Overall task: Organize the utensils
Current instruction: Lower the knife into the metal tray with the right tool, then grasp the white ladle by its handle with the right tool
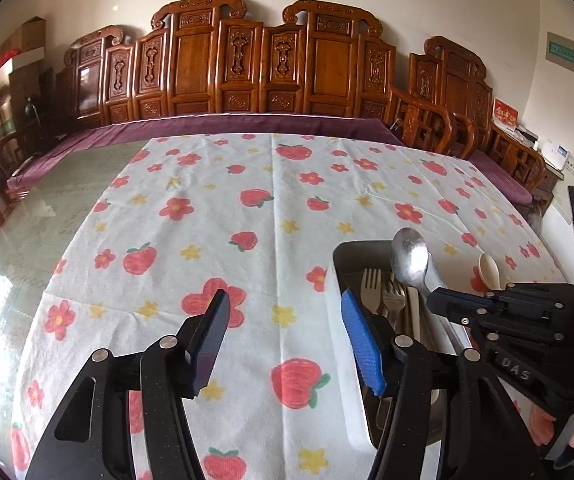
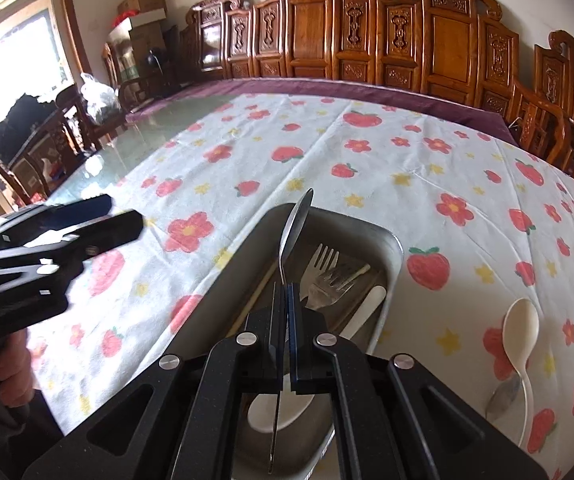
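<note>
My right gripper (image 2: pixel 286 296) is shut on a metal spoon (image 2: pixel 294 232), holding it by the handle above the steel tray (image 2: pixel 395 256); the spoon's bowl points away from me. In the left wrist view the right gripper (image 1: pixel 443 298) holds the same spoon (image 1: pixel 409 258) over the tray (image 1: pixel 341 252). The tray holds forks (image 2: pixel 323 268), a white spoon (image 2: pixel 283 408) and other utensils. A white spoon (image 2: pixel 521 328) and a metal spoon (image 2: pixel 505 396) lie on the cloth right of the tray. My left gripper (image 1: pixel 283 320) is open and empty, left of the tray.
The table has a white tablecloth (image 1: pixel 215 216) printed with red flowers and strawberries, over a glass top (image 1: pixel 47 208). Carved wooden benches (image 1: pixel 247 64) with purple cushions line the far side. Boxes and chairs (image 2: pixel 135 16) stand at the left.
</note>
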`<action>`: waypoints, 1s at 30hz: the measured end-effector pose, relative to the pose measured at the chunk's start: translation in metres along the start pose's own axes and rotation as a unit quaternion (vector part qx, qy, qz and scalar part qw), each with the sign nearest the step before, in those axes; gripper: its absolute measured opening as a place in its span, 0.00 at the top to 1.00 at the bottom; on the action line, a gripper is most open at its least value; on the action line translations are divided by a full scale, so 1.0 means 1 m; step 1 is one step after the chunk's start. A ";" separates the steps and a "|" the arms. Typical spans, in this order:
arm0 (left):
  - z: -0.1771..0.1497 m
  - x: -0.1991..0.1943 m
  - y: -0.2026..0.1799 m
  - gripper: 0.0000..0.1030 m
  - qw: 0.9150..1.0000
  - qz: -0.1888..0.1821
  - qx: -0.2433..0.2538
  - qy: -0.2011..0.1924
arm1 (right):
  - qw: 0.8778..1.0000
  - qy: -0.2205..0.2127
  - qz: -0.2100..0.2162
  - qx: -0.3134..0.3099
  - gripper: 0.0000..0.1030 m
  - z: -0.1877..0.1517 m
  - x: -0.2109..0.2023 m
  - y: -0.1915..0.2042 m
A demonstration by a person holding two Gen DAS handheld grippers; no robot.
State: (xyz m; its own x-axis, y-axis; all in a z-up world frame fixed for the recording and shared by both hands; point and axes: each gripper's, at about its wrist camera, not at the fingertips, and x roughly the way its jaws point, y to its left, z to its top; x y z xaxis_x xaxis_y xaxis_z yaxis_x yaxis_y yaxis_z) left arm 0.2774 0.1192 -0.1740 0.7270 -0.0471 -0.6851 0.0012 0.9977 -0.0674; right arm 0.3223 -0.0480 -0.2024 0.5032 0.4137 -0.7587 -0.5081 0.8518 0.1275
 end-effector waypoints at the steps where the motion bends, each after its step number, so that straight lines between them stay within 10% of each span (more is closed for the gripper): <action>1: 0.000 0.001 0.002 0.46 1.000 0.002 -0.002 0.001 | 1.000 0.004 -0.001 0.002 0.98 0.000 0.005 0.001; 18: 0.000 0.004 0.006 0.46 1.000 0.011 -0.007 0.008 | 0.999 0.044 0.010 0.007 0.96 -0.011 0.039 0.005; 30: -0.002 0.002 -0.020 0.46 1.000 -0.006 0.005 0.003 | 1.000 -0.022 0.016 0.014 0.96 -0.009 -0.032 -0.023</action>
State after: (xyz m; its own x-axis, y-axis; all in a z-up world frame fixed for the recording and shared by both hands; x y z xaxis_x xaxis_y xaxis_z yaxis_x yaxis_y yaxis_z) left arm 0.2775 0.0990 -0.1757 0.7226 -0.0586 -0.6887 0.0165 0.9976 -0.0676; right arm 0.3112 -0.0837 -0.1867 0.5172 0.4546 -0.7251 -0.5057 0.8459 0.1696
